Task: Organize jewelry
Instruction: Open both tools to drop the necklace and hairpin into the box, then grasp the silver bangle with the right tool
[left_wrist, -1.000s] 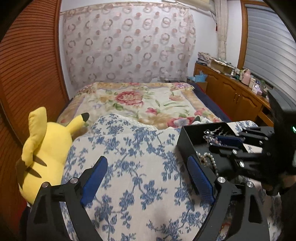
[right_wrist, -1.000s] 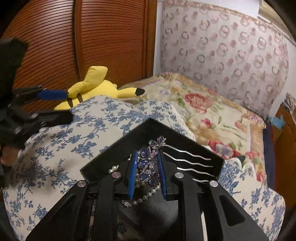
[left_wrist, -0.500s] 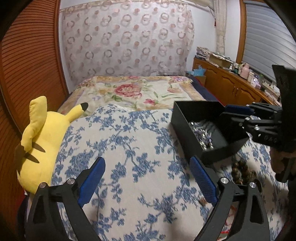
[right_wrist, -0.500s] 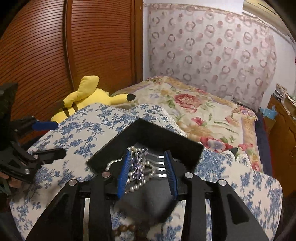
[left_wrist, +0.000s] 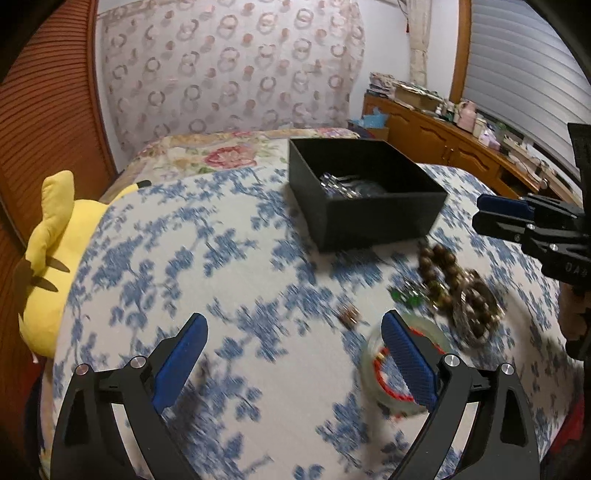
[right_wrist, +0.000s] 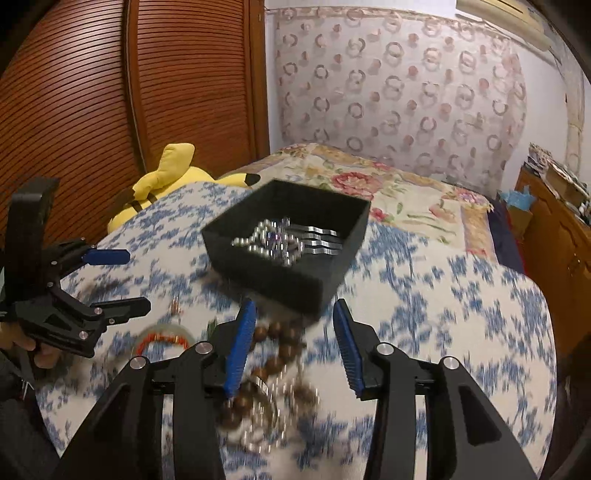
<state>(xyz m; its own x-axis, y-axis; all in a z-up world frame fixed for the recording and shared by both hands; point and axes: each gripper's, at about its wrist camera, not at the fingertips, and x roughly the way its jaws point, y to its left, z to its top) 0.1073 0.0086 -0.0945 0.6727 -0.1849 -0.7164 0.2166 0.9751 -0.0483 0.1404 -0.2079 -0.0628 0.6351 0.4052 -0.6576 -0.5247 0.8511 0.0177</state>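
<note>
With one batch of jewelry lying in the black box (right_wrist: 288, 240) on the blue-flowered cloth (left_wrist: 221, 277), I held both tools over what was left. My right gripper (right_wrist: 293, 343), its jaws opening and pinching nothing, hovered above the brown bead strings (right_wrist: 273, 369) just on the near side of the box. My left gripper (left_wrist: 291, 354) gaped wide and empty, its jaws spreading further, with the pale bangle and red bracelet (left_wrist: 384, 373) close by its right finger. As I judged it, the step called for picking one piece: centre the jaws over a single strand, come down straight, and close only once the blur settled, or a neighbouring string might come along.
</note>
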